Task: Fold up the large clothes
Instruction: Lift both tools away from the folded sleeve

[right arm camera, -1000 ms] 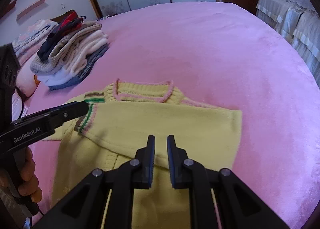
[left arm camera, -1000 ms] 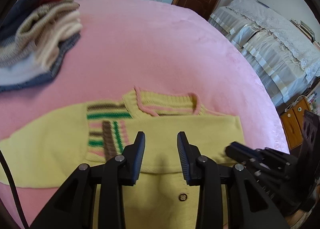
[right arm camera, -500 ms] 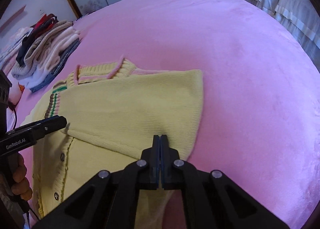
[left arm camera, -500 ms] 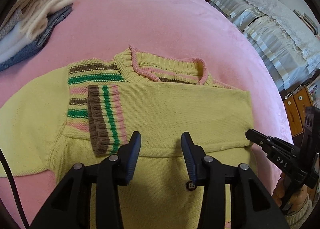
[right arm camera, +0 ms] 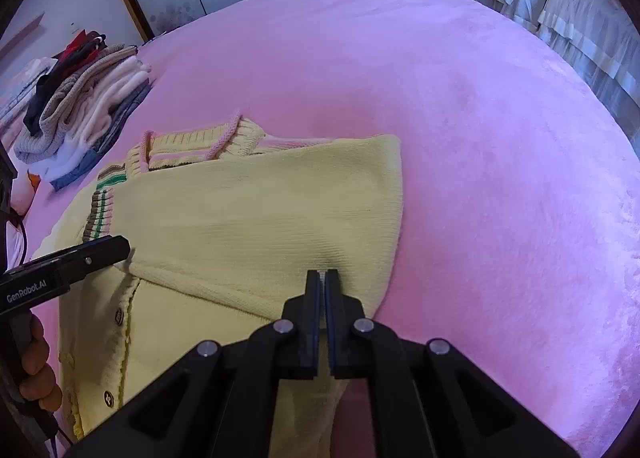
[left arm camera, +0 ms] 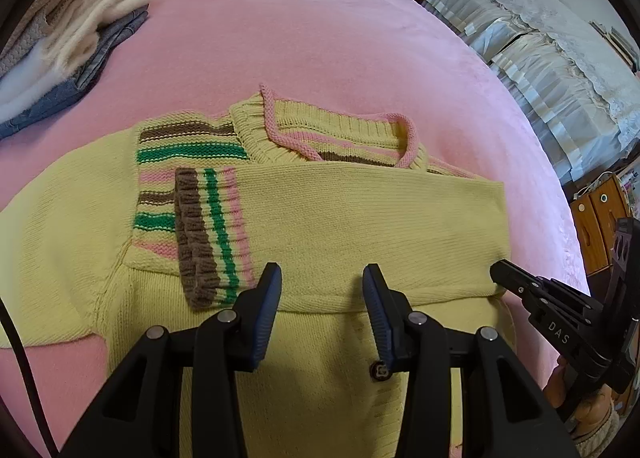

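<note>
Cardigan [left arm camera: 360, 217] of yellow knit lies flat on the pink bedspread [left arm camera: 320, 37], directly ahead of and beneath both sets of fingers. One sleeve is folded across the chest, its striped cuff [left arm camera: 212, 234] just left of the left gripper's [left arm camera: 320, 290] fingertips. That gripper's fingers are spread apart over the folded sleeve's lower edge, gripping nothing, with a button [left arm camera: 380, 370] by the right finger. The right gripper [right arm camera: 323, 278] is clenched, its tips pinching the cardigan's fabric near the folded right-hand edge. A pile of folded clothes [right arm camera: 80, 105] sits well beyond the fingers, to the far left.
</note>
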Motion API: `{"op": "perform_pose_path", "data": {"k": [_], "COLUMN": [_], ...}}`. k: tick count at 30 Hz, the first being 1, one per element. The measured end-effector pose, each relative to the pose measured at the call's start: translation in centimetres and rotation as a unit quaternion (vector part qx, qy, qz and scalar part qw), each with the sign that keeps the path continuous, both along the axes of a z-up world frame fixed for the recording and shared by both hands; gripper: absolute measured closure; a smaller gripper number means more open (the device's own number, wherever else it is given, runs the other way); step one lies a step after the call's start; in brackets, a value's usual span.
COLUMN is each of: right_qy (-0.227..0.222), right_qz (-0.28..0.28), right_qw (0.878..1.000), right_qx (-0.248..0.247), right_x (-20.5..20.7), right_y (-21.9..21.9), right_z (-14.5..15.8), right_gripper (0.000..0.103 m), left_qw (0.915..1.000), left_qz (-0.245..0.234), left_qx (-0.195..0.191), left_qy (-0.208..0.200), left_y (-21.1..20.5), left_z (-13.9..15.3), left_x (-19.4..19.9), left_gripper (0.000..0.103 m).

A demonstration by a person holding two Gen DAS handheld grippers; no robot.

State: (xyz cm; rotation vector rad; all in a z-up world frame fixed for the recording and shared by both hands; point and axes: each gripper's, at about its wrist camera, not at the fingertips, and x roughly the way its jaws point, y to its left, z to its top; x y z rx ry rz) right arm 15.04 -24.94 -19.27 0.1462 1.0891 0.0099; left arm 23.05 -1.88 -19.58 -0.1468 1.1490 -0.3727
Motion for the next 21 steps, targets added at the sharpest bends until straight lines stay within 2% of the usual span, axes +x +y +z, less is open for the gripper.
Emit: {"op": "perform_pose_path", "data": {"k": [3,5,9,12,16,21], "right_qy": [0.000,0.001,0.004,0.004,-0.003,-0.009], "right_qz": [0.001,-0.001,-0.006,-0.004,0.000,0.003], "right_qw": [1.000,1.000,1.000,1.000,1.000,0.999], "right_qx": [-0.001,0.007,0.028,0.030,0.027,0.033], "right_x": [-0.1,-0.4,-1.4,-2.3,-4.0,-5.9], "right_y": [0.4,0.6,0.8,1.5,2.4,3.8], "right_z": [0.6,1.1,2.4,3.3,4.8,6.6], "right_gripper": [0.100,0.100,0.100,0.100,0.100,0.100], "left_qw": [1.0000,0.9999,0.9990,0.9990,0.9976,0.9939], "left_qz": [0.001,0.004,0.015,0.023,0.043,0.060], "left_qx": [0.001,0.009,0.042,0.038,0.047,0.077], "left_qy": [0.004,0.011,0.003,-0.003,-0.027,-0.051], "left_y": [-0.3,-0.4,-0.7,-0.3,0.4,1.7], "left_z": [0.5,0.9,2.5,3.9,6.3,9.0], "left_x": [-0.2,-0.4,-1.3,-2.4,-4.4,-6.9], "left_gripper": [0.053,0.040,0.038,0.037,0.021,0.020]}}
